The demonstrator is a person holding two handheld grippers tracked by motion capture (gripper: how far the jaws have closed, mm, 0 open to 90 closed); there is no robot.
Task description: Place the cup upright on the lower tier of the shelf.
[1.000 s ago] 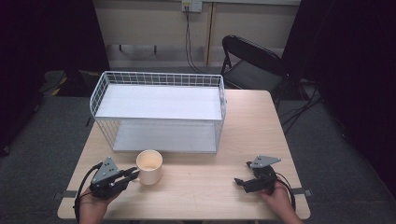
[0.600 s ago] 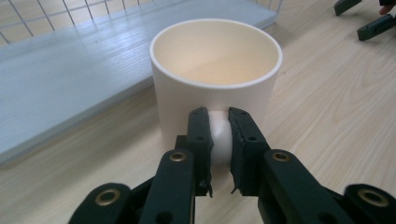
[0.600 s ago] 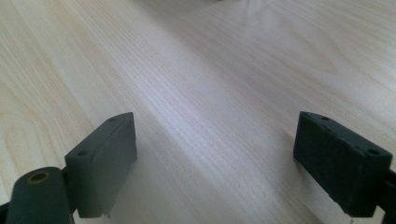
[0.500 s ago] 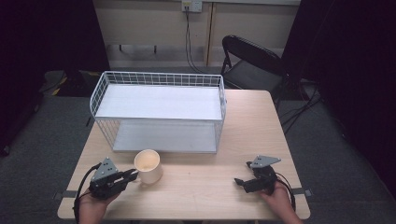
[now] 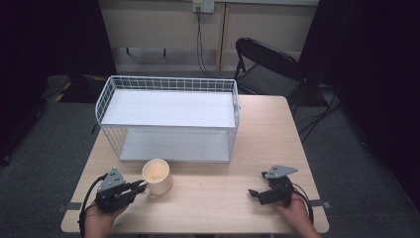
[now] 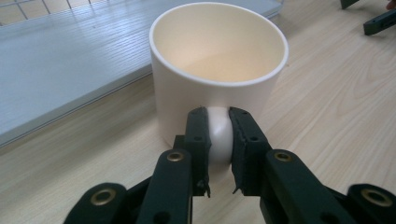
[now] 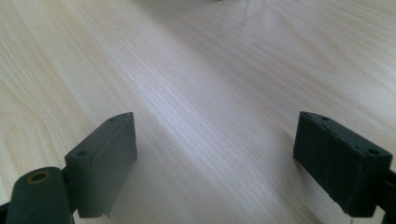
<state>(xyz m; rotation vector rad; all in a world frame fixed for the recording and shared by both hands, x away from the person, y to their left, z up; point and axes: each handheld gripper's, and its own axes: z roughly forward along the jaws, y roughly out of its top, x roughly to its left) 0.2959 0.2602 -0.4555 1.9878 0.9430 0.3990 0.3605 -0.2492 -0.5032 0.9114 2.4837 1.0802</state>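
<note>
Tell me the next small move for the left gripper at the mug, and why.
Probably lift the mug a little straight up. The left gripper is clamped on the mug's handle, the mug stands upright on the table before the wire basket, and the right gripper rests open, apart.

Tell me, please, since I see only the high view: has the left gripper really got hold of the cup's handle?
Observer: Yes. In the left gripper view the left gripper has both pads pressed on the handle of the cup.
Operator: Is there anything in the cup?
Observer: No, its inside looks empty.
Operator: And the right gripper, is it holding something?
Observer: No. The right gripper has its jaws wide apart over bare table.
</note>
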